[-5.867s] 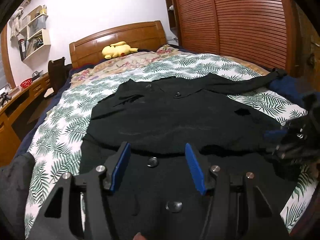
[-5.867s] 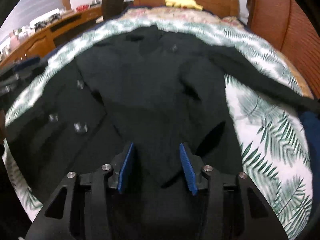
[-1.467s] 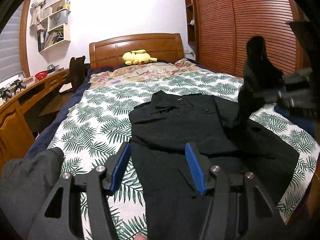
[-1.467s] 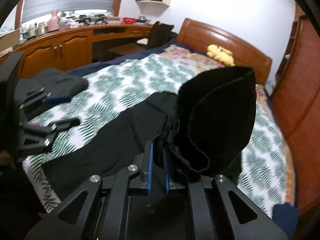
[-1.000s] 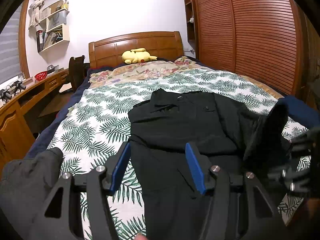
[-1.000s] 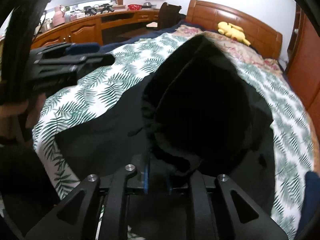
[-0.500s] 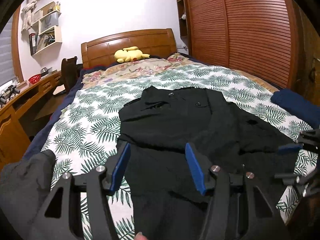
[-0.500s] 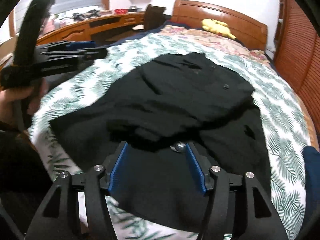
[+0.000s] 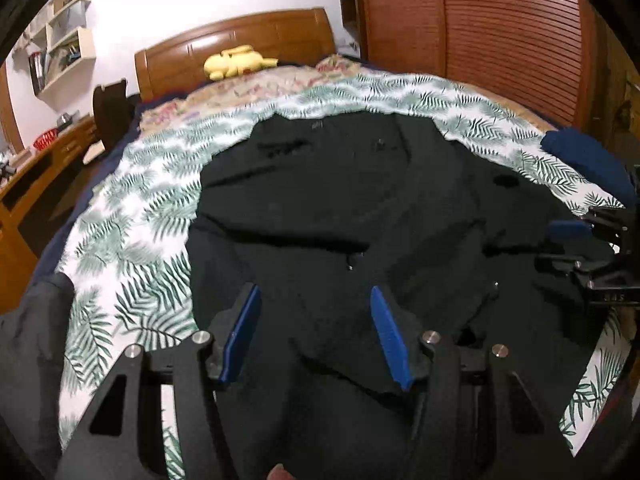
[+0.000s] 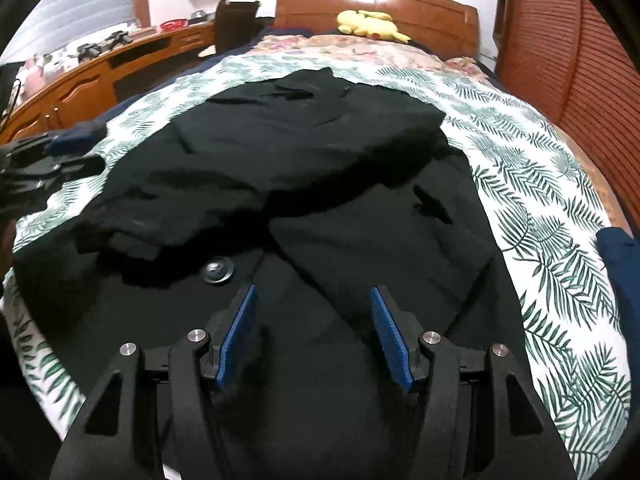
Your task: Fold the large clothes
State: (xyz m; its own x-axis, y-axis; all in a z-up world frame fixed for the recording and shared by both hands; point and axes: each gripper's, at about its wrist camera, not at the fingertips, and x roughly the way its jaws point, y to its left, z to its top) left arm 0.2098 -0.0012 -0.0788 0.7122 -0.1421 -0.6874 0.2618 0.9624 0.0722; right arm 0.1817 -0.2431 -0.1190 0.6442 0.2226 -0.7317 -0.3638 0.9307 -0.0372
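A black coat (image 10: 320, 168) lies partly folded on the leaf-print bedspread (image 10: 540, 184). The left tool (image 9: 316, 334) and right tool (image 10: 314, 332) hover over its hem, both spread wide and holding nothing.

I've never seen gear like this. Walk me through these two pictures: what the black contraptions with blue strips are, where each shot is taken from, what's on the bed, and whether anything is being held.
No robot is here: a person holds one hand-held gripper in each hand, and a fisheye camera on each looks forward along its two fingers. One picture is from the left gripper, the other from the right gripper. The blue strips are the grip pads of the jaws.

On the bed with the palm-leaf printed cover lies a large black buttoned coat, partly folded, with a sleeve laid across its front. A yellow plush toy sits by the wooden headboard, and a dark blue garment lies at the bed's right edge.

Both sets of jaws stand open above the coat; nothing is held.
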